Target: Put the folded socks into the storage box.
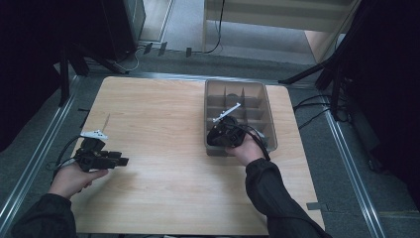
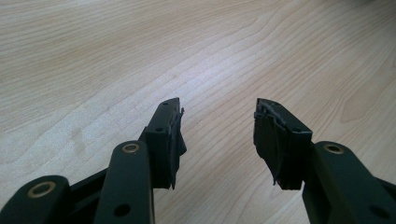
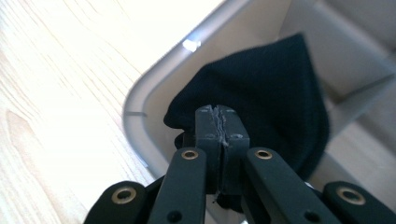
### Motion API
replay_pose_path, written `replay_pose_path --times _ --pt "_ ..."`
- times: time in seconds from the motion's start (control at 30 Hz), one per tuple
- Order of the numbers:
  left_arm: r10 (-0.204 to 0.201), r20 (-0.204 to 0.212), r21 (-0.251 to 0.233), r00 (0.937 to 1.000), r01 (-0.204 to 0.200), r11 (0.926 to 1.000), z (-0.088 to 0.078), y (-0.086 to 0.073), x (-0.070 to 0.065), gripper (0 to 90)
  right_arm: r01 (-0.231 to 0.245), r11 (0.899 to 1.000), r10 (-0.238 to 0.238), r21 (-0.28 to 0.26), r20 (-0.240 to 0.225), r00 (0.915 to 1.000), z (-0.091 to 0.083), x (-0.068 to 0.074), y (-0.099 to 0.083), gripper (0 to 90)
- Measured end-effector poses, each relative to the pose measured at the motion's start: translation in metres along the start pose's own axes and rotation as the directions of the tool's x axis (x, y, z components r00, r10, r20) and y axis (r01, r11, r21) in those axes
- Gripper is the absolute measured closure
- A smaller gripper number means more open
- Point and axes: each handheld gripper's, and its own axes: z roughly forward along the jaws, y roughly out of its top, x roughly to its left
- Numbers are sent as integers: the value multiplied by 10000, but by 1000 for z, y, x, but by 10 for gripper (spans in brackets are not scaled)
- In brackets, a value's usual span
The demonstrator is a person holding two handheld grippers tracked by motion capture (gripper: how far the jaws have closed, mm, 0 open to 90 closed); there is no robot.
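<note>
step: putting a black cloth (image 3: 275,98) into the bin (image 1: 270,124); judged near the end of the placing, cloth not yet let go.
right gripper (image 3: 218,116): jaws pressed together, pinching the cloth's edge; centre right of the high view, at the bin's near left corner.
cloth: hangs in front of the jaws, centre of the right gripper view, over a corner compartment just inside the grey rim; whether it touches the floor, cannot tell.
left gripper (image 2: 217,123): jaws moderately apart, nothing between them; lower left of the high view, above bare table (image 1: 158,124), well apart from the bin.
next move: probably lower the cloth fully into the compartment, spread the jaws, then lift out without dragging the cloth over the rim.
</note>
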Motion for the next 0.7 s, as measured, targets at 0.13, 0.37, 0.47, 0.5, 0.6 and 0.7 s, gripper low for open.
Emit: replay_pose_path --times 0.13,0.37,0.47,0.5,0.6,0.7 --pt "-18 -5 -52 10000 18 10000 0 0 -1 507 1 9994 4 -335 135 9999 -13 -4 2 899" --pt "-9 16 -42 10000 9 10000 0 0 -1 507 -413 9965 445 -726 431 9981 -21 -21 4 900" --pt "-28 26 -18 10000 28 10000 0 0 0 507 -544 9945 602 -894 630 9962 -22 -29 3 900" --pt "-29 27 -27 10000 29 10000 0 0 0 507 -665 9936 733 -918 728 9946 -22 -31 3 900" --pt "-1 35 -30 10000 1 10000 -1 0 0 507 -882 9914 976 -970 972 9905 -20 -39 2 900" --pt "-21 33 -25 10000 21 10000 -1 0 0 507 -1040 9909 1119 -854 933 9893 -14 -44 1 899"
